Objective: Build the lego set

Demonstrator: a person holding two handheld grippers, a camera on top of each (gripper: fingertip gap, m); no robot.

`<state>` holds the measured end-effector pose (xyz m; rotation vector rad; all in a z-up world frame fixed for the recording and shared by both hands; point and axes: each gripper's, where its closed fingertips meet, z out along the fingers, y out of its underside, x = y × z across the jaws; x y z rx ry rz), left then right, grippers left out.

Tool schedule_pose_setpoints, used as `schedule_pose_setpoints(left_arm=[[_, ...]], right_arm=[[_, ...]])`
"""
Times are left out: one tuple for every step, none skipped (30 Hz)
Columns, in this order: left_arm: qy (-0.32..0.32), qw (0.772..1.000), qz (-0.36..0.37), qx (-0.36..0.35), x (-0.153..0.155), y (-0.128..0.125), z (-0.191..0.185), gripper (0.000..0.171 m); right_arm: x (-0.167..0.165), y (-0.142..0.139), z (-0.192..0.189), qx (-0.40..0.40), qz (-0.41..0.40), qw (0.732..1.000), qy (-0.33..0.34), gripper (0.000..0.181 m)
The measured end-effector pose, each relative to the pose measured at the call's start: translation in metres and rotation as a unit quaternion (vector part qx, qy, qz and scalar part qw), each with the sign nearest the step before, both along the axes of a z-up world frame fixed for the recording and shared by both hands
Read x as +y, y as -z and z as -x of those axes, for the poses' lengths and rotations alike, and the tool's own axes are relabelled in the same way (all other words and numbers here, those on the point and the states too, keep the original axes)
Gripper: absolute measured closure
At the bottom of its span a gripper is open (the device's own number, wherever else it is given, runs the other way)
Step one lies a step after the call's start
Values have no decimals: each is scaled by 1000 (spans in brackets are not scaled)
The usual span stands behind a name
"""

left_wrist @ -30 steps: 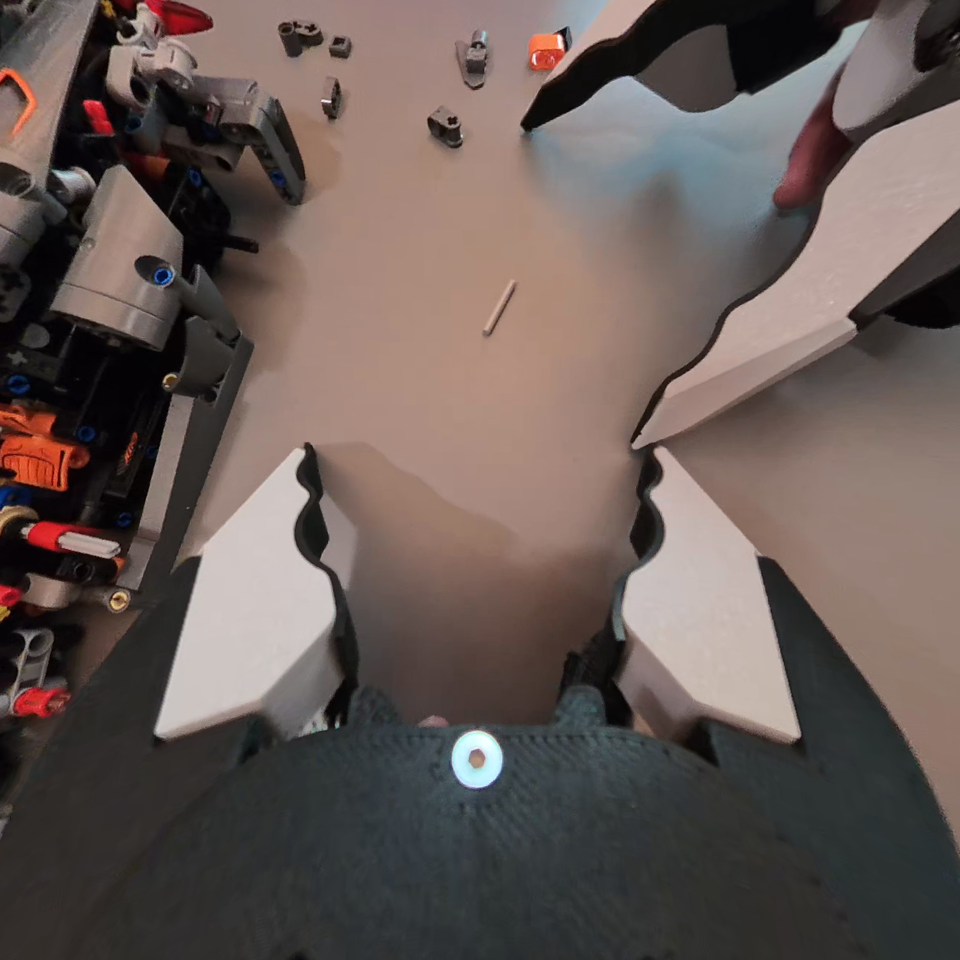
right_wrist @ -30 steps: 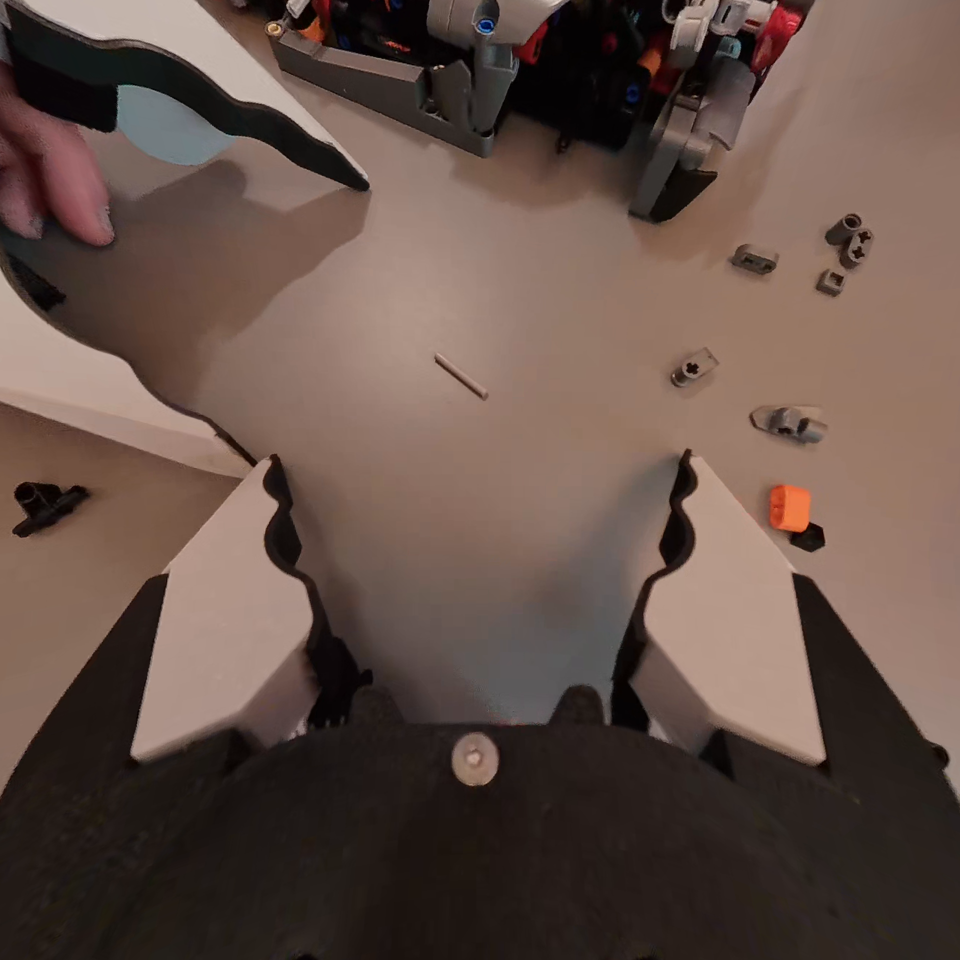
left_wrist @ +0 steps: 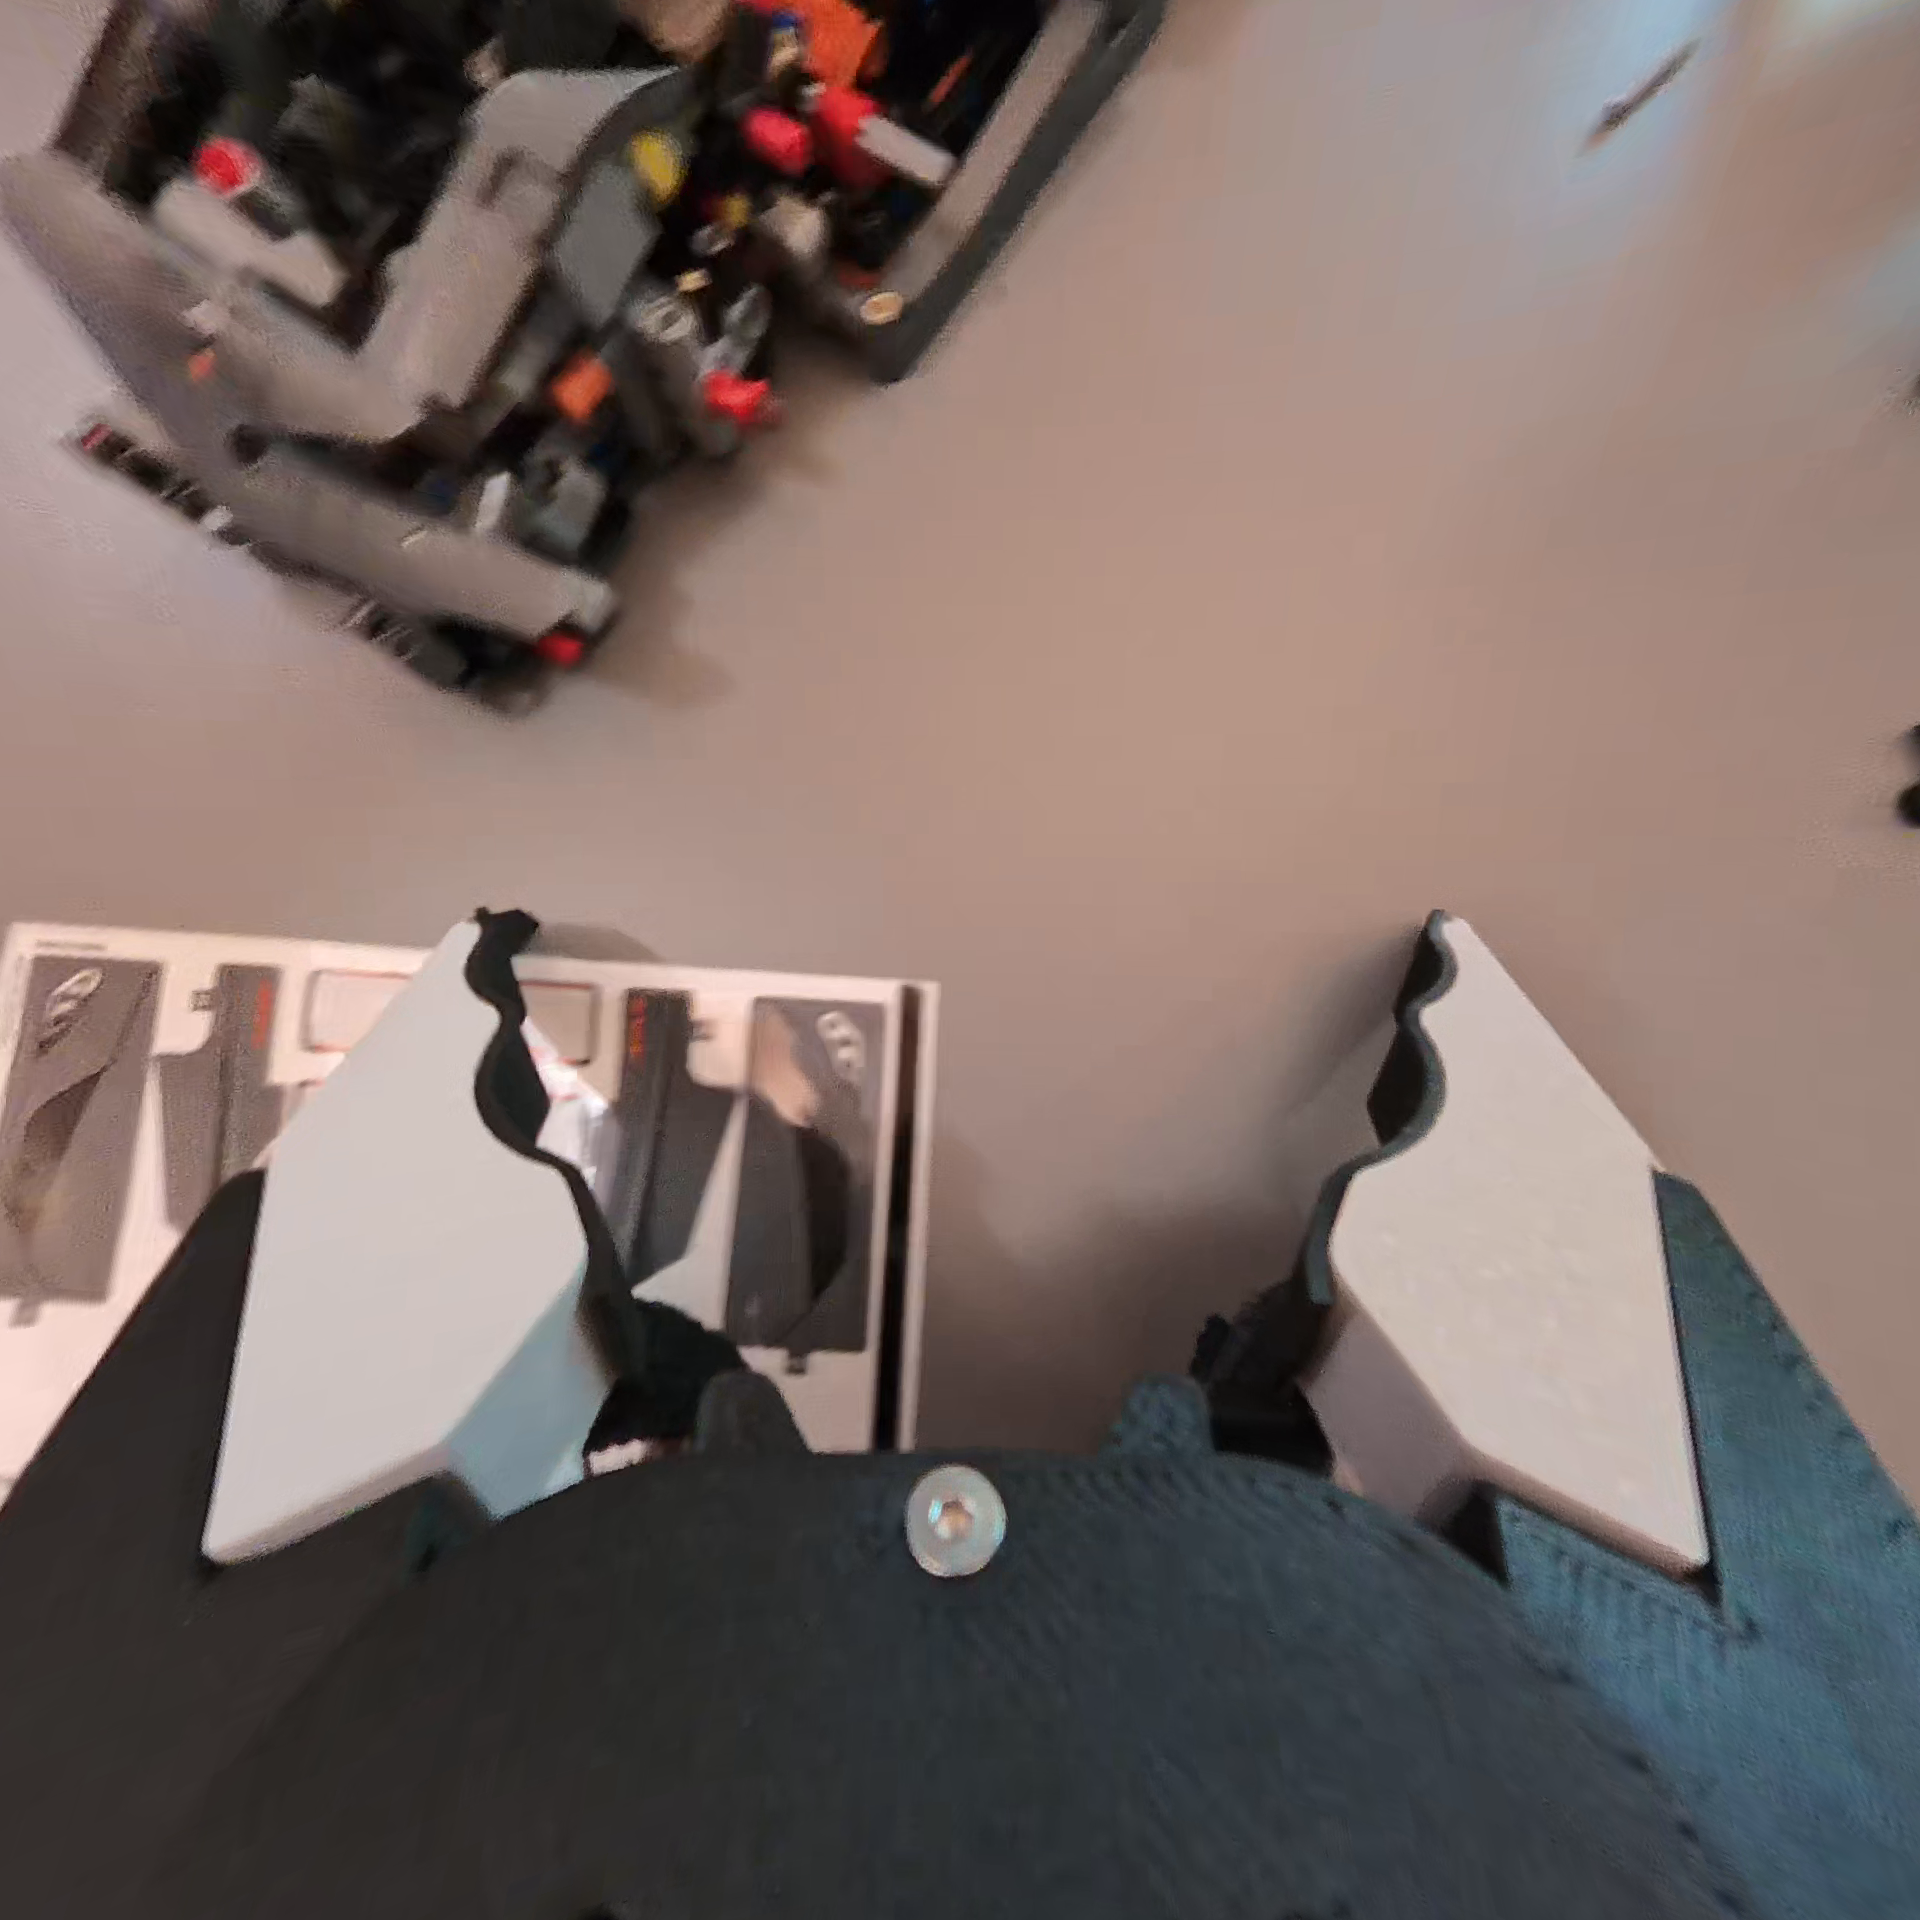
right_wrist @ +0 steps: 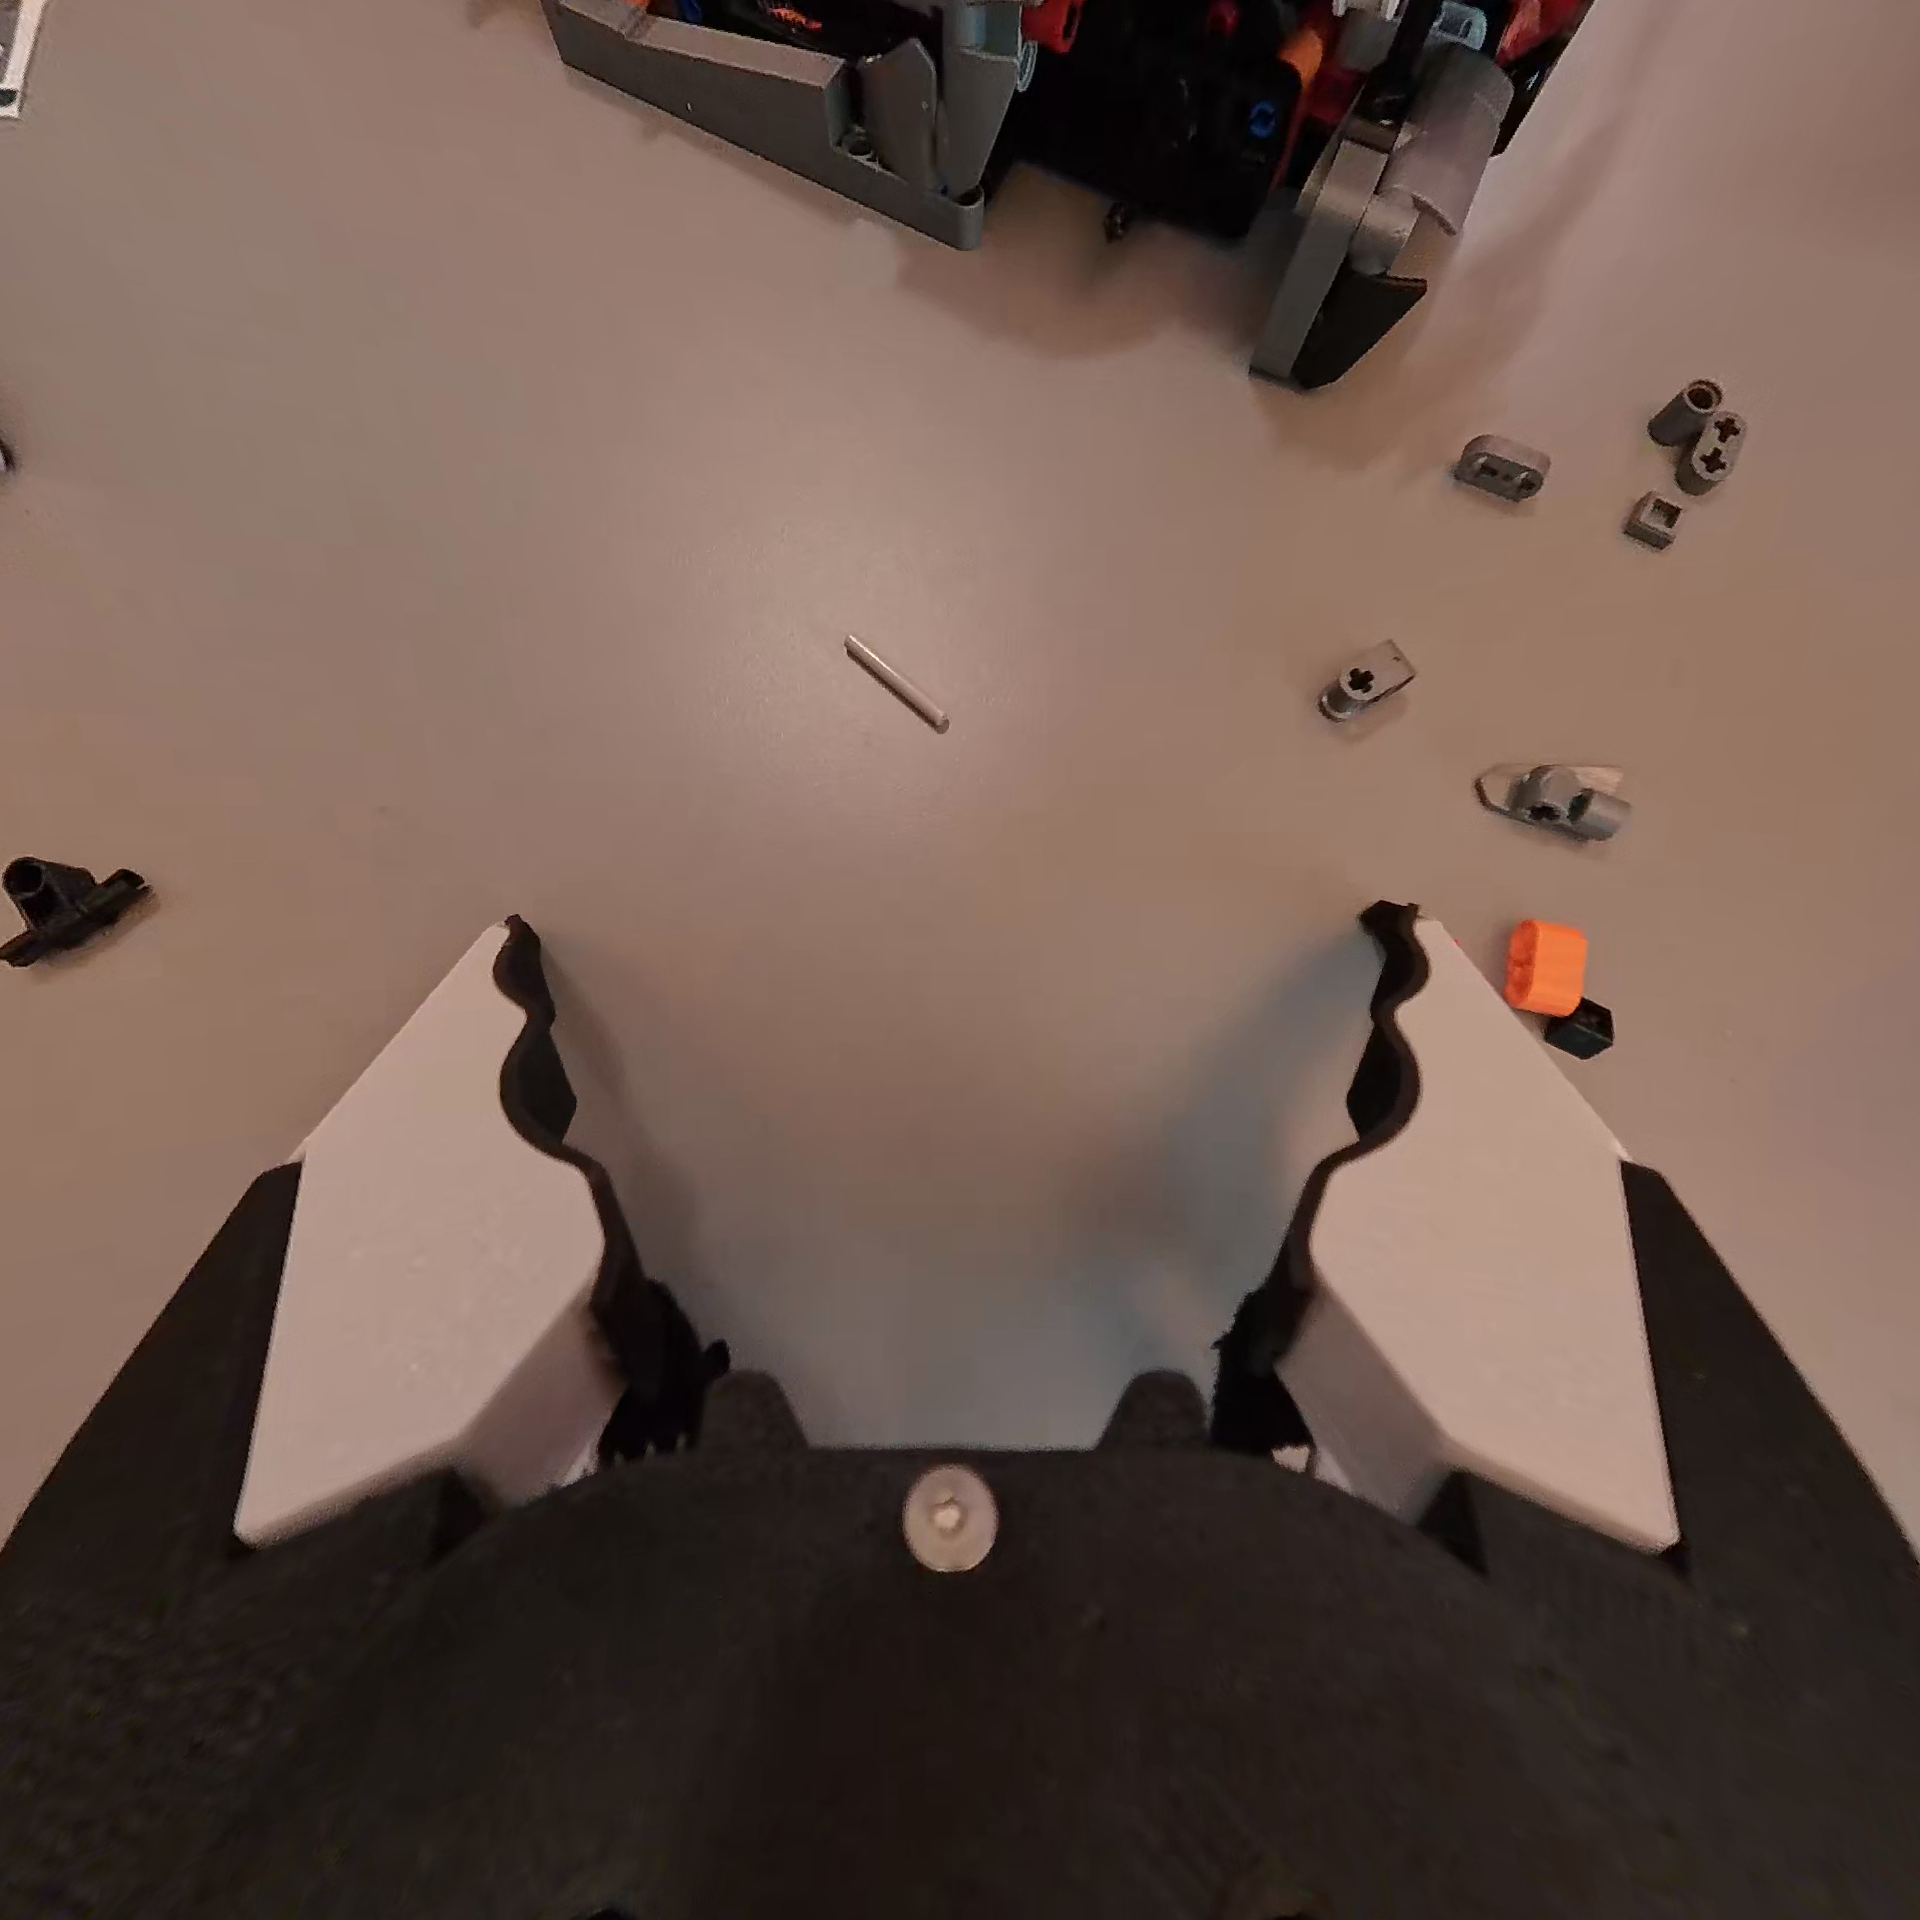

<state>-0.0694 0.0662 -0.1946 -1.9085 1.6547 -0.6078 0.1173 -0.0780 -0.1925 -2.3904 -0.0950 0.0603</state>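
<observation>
The half-built lego model [right_wrist: 1091, 135] sits at the counter's far edge, a thin grey axle [right_wrist: 896, 684] lying loose mid-counter; the right gripper [right_wrist: 961, 925] hangs before it, fingers wide apart and empty. I'd call this part-fetching; next, straddle that axle and pinch low. The left gripper [left_wrist: 966, 925], equally spread and empty, hovers over a sticker sheet [left_wrist: 810, 1143]; no containers visible.
</observation>
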Motion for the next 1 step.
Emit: schedule_pose_setpoints(left_arm=[[-8,1000,0,0,9,0,6,13]], right_arm=[[0,0,0,0,0,1000,0,30]])
